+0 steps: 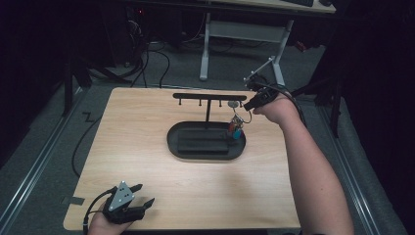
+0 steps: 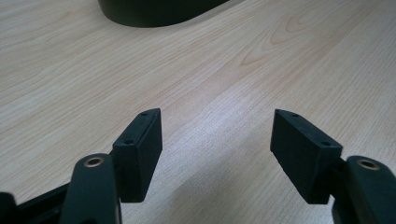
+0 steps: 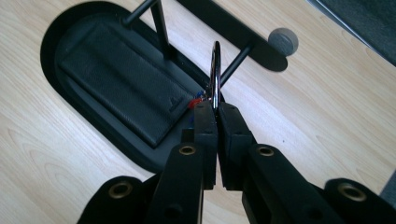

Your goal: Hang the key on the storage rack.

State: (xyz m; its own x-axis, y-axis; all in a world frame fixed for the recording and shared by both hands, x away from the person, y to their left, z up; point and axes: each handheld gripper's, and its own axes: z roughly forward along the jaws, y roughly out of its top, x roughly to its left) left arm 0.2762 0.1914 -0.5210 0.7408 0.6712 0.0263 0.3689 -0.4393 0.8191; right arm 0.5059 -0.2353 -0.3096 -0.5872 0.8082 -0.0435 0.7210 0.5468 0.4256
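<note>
A black rack stands mid-table: an oval tray (image 1: 172, 142) with a post and a crossbar (image 1: 209, 96) that carries small hooks. My right gripper (image 1: 248, 105) hovers at the bar's right end, shut on a metal key ring (image 3: 215, 74). The ring stands upright between the pads (image 3: 205, 116), close beside one hook peg. Red and blue pieces on the key ring (image 1: 236, 126) dangle over the tray's right end. A flat black pad (image 3: 121, 79) lies in the tray (image 3: 51, 42). My left gripper (image 1: 142, 193) rests at the table's near left corner, open, with bare wood between the jaws (image 2: 217, 135).
A small grey disc (image 1: 234, 104) lies on the table under the bar's right end. Behind the table stand a white desk frame (image 1: 205, 49) and floor cables (image 1: 161, 58). The table's front edge runs just under my left hand.
</note>
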